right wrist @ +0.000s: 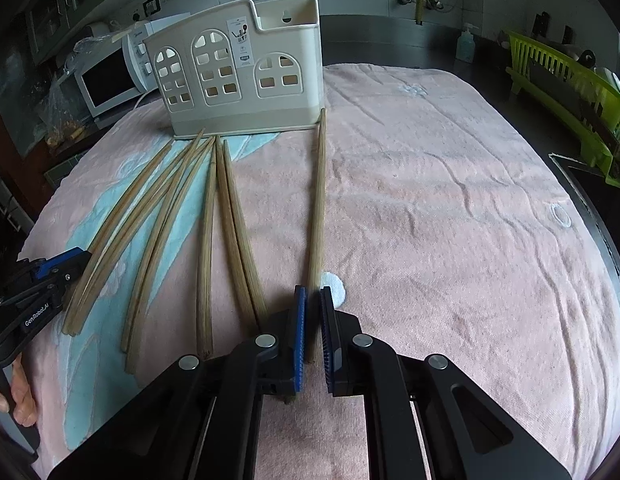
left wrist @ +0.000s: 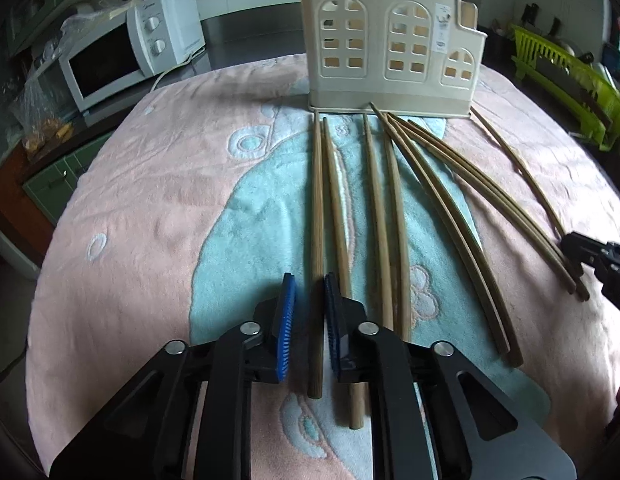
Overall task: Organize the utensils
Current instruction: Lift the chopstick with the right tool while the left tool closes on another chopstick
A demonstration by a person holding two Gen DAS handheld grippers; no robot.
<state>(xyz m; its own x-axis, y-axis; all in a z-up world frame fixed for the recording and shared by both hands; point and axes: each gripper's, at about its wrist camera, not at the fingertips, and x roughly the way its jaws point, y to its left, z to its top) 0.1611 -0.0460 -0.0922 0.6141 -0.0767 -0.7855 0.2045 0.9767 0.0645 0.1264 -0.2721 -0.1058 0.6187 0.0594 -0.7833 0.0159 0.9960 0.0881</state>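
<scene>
Several wooden chopsticks lie fanned on a pink and teal towel [left wrist: 149,200], their tips toward a cream utensil holder [left wrist: 394,60] with arched cut-outs at the back. My left gripper [left wrist: 310,280] straddles the leftmost chopstick [left wrist: 317,208]. Its blue pads stand narrow around the stick, with a slim gap on the left side. My right gripper [right wrist: 313,292] is shut on the near end of the rightmost chopstick [right wrist: 318,200], which lies apart from the rest. The holder [right wrist: 237,84] looks empty from here. Each gripper also shows at the other view's edge: the right gripper [left wrist: 578,248], the left gripper [right wrist: 69,260].
A white microwave [left wrist: 121,60] stands back left, beside a plastic bag. A lime green dish rack [right wrist: 570,96] sits on the dark counter at the right. A person's hand [right wrist: 17,392] holds the left gripper's handle. The towel [right wrist: 450,220] right of the chopsticks is wrinkled.
</scene>
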